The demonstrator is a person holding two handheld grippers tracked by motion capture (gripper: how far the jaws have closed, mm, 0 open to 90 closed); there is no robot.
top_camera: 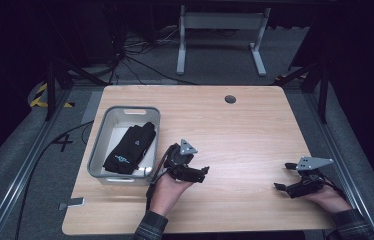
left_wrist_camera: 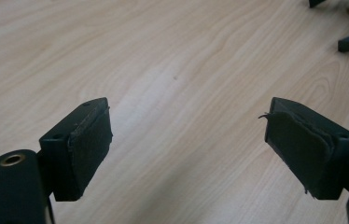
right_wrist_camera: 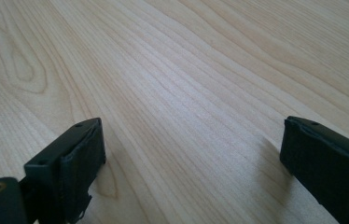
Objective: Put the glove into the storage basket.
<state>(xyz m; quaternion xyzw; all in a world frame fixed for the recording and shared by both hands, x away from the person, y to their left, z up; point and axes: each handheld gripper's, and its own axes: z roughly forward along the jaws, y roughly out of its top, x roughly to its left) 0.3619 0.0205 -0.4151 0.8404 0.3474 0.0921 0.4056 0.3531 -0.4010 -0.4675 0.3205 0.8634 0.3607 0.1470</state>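
Left hand-held gripper (top_camera: 201,172) just right of the grey bin (top_camera: 106,120), low over the wooden surface (top_camera: 245,130); jaws spread, nothing between. Black folded garment (top_camera: 131,147) lies inside the bin, apart from both grippers. Right hand-held gripper (top_camera: 282,176) near the surface's right edge, jaws spread, empty.

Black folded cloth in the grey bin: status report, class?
Left gripper open, empty. Right gripper open, empty. Black folded cloth inside grey plastic bin. Nothing in the way.
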